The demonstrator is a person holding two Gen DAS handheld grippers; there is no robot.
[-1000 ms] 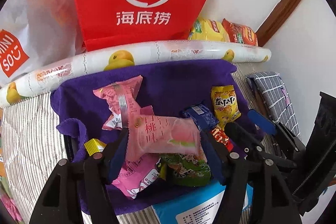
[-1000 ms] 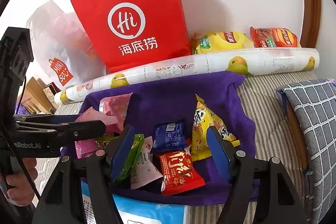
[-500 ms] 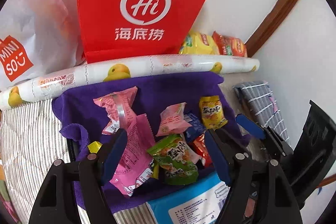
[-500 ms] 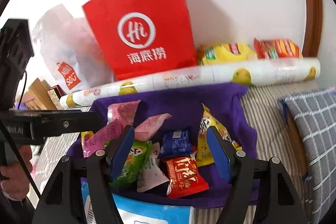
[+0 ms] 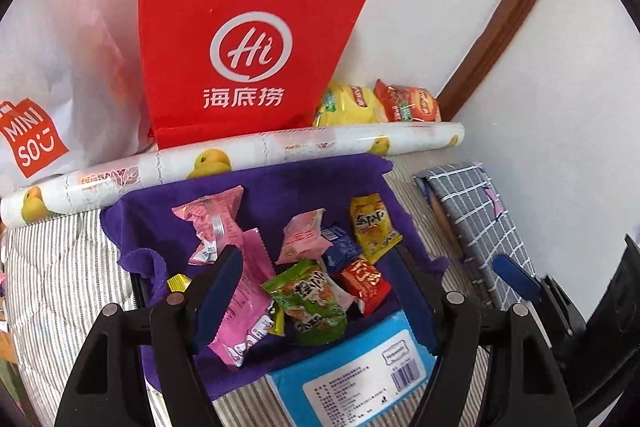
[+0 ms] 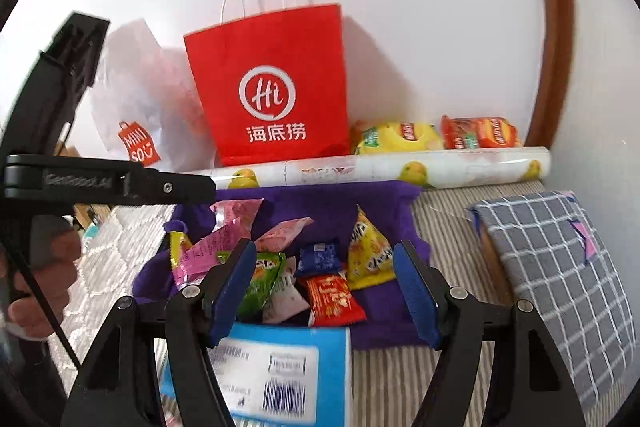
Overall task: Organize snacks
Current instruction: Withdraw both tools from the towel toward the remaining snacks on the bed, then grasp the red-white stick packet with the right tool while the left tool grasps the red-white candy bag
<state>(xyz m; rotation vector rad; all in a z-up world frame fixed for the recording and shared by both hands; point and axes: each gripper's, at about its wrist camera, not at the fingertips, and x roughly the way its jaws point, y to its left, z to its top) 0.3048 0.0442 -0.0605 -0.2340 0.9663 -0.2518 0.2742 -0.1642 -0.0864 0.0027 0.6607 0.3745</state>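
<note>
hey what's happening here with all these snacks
A person is sorting snack packets heaped on a purple cloth on a bed. Right now neither the left gripper nor the right gripper holds anything; both are open above the pile, over the green packet and red packet.

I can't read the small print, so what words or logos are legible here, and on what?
"Hi" and "海底捞": red paper bag.
"MINI SO": red tag printed on the white plastic bag.
Letters on the side of the left gripper: blurred.
Snack packets' print and the blue pack's label: too small or blurred to read.
</note>
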